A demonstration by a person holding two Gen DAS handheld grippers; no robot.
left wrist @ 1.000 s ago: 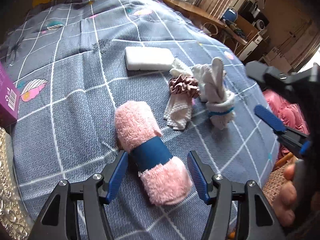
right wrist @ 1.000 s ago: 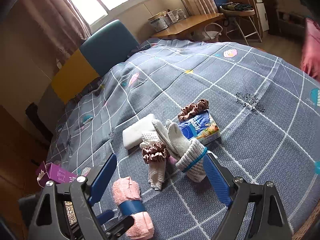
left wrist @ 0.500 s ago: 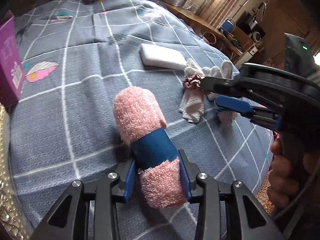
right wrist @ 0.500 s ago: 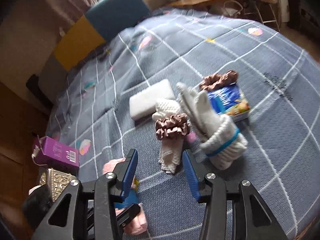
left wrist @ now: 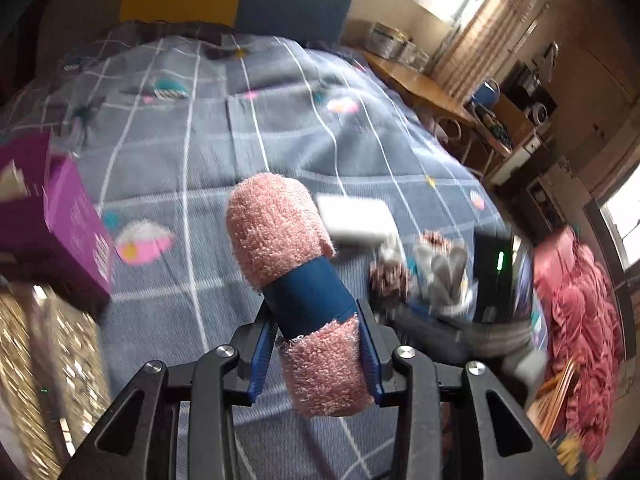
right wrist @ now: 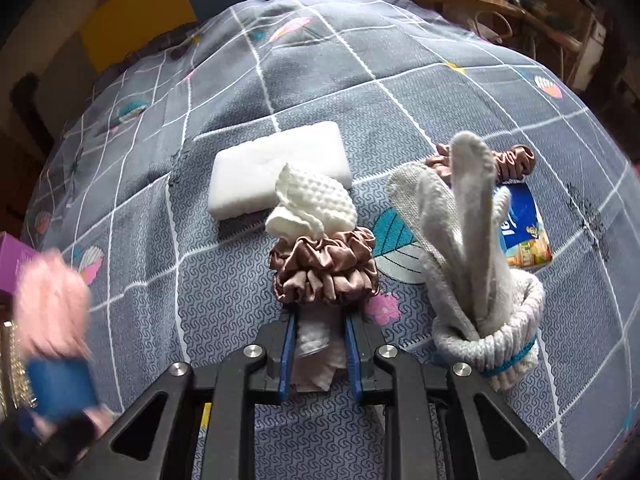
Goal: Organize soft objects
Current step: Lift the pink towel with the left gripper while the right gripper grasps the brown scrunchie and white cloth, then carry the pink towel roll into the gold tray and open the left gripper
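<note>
Though print covers the side of the purple box (left wrist: 76,236) at far left, blur keeps it from being read, and the glittery gold thing (left wrist: 48,364) below it is cut off by the edge. On the left gripper (left wrist: 316,354) the jaws are clamped on the pink towel roll (left wrist: 296,280), gripping just below its blue band, the roll raised above the bed (left wrist: 192,152). Past it a white sponge (right wrist: 276,168) lies flat. On the right gripper (right wrist: 318,354) the jaws are closed on a white cloth (right wrist: 314,344) whose waffle end sticks up through a brown scrunchie (right wrist: 324,270). Just right, grey gloves (right wrist: 476,264) stand bundled inside a cuff. Behind them a blue tissue pack (right wrist: 524,232) shows only part of a white logo, and a second scrunchie (right wrist: 516,162) is half hidden.
</note>
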